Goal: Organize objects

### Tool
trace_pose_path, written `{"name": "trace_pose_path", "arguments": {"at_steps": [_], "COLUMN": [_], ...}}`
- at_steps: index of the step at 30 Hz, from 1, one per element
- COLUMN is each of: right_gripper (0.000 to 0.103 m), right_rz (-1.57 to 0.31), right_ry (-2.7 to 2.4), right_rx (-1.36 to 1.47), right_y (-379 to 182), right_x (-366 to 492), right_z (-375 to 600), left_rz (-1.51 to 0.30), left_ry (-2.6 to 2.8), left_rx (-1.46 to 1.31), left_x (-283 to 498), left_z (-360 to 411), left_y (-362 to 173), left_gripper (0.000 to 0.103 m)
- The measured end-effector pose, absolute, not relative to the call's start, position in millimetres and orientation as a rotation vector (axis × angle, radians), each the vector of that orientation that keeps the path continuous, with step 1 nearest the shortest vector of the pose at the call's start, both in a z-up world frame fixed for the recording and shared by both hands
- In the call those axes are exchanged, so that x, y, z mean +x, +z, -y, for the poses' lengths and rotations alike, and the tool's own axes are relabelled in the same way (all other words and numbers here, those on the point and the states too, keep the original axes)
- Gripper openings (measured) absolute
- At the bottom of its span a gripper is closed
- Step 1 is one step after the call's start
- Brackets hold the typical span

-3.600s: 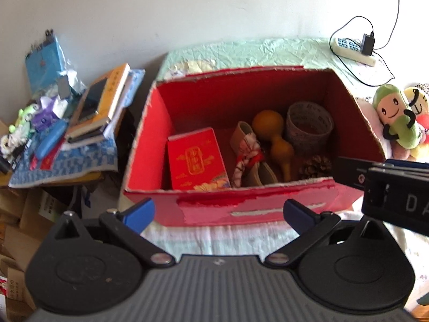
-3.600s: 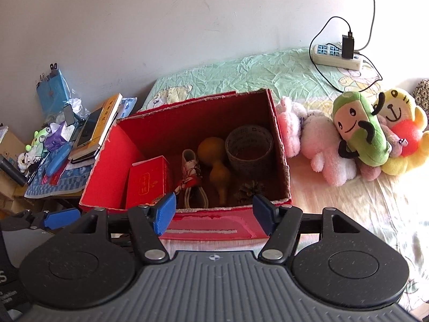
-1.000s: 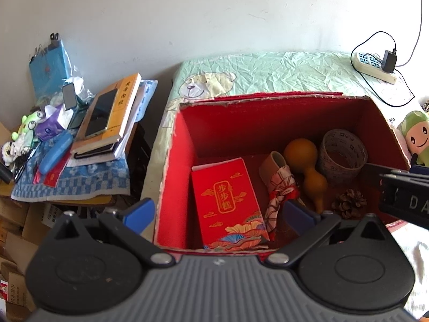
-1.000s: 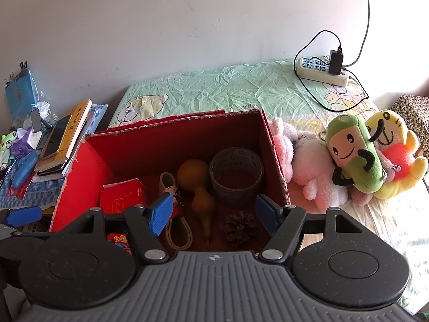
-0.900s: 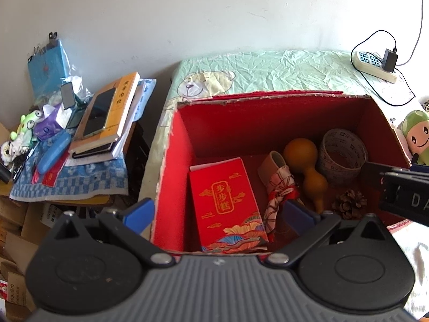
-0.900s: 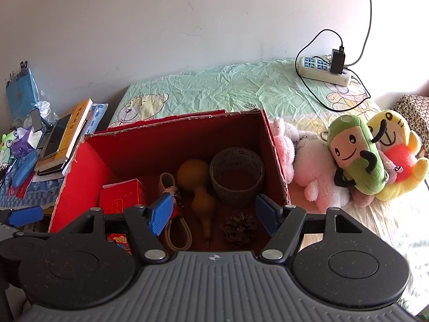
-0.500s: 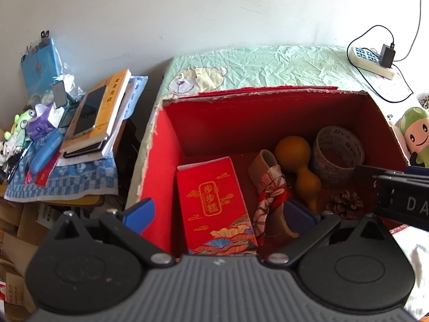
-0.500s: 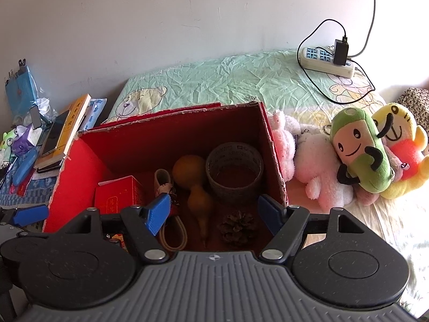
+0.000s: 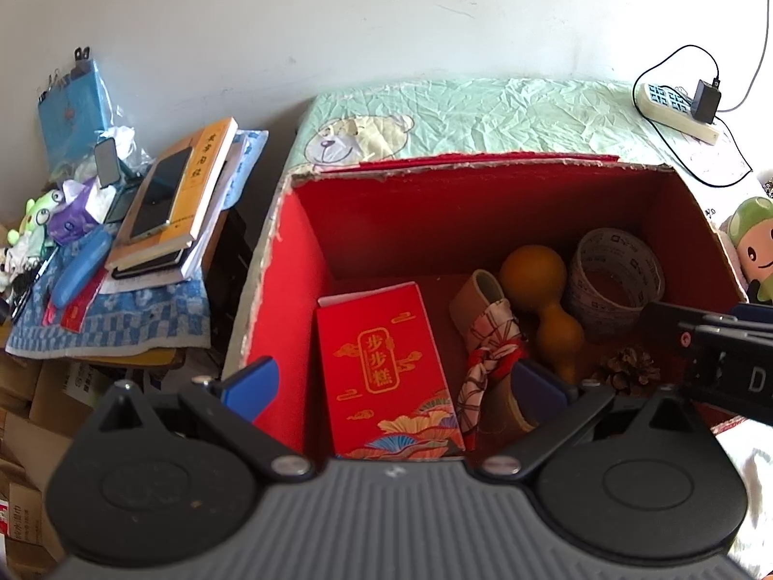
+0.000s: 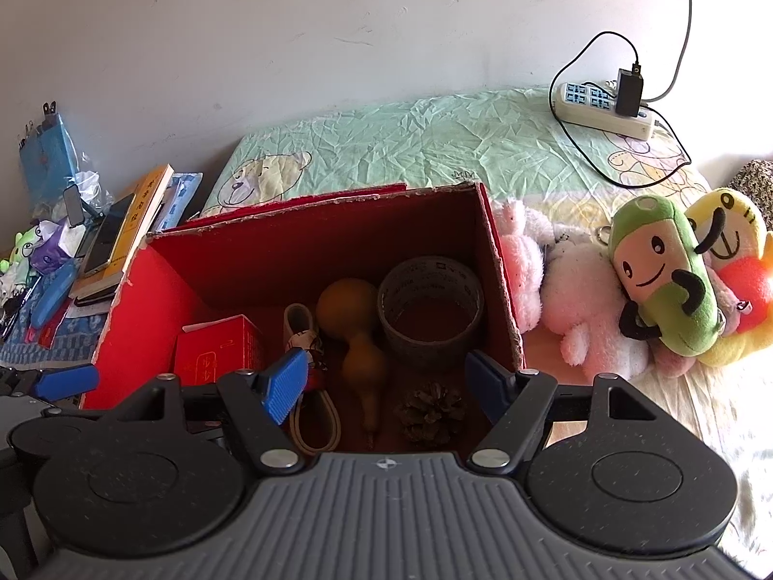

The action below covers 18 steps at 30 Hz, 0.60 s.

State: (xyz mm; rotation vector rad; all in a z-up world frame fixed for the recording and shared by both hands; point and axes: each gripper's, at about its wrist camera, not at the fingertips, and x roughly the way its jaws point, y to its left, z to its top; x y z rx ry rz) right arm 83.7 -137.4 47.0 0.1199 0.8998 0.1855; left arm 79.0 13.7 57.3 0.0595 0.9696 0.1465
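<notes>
Bed (image 10: 435,145) w/ green sheet carries red box (image 10: 497,261), plush toys (image 10: 662,280), power strip (image 10: 604,106).

Rough-edged cardboard box (image 9: 285,261), fuzzy plush toys (image 10: 662,280)

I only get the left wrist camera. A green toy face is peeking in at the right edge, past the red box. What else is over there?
Observer: In the right wrist view, a pink plush toy lies right against the outer right wall of the red box.
Child: Is the green toy all alone?
Observer: No. The green plush leans on a yellow plush with a smiling face.
Child: Is the other gripper holding anything?
Observer: No. The right gripper is open and empty. In its own view, the pine cone in the box shows between its fingers.
</notes>
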Motion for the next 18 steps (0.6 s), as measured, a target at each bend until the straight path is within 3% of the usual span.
{"name": "trace_pose_path", "arguments": {"at_steps": [18], "right_gripper": [0.074], "right_rz": [-0.887], "right_ry": [0.174], "right_rx": [0.107], "right_y": [46.3], "right_x": [81.2], "right_z": [138.3], "left_rz": [-0.965], "left_ry": [0.142], "left_rx": [0.05], "left_x": [78.4], "left_z": [-14.6], "left_y": [55.8], "left_gripper": [0.102]}}
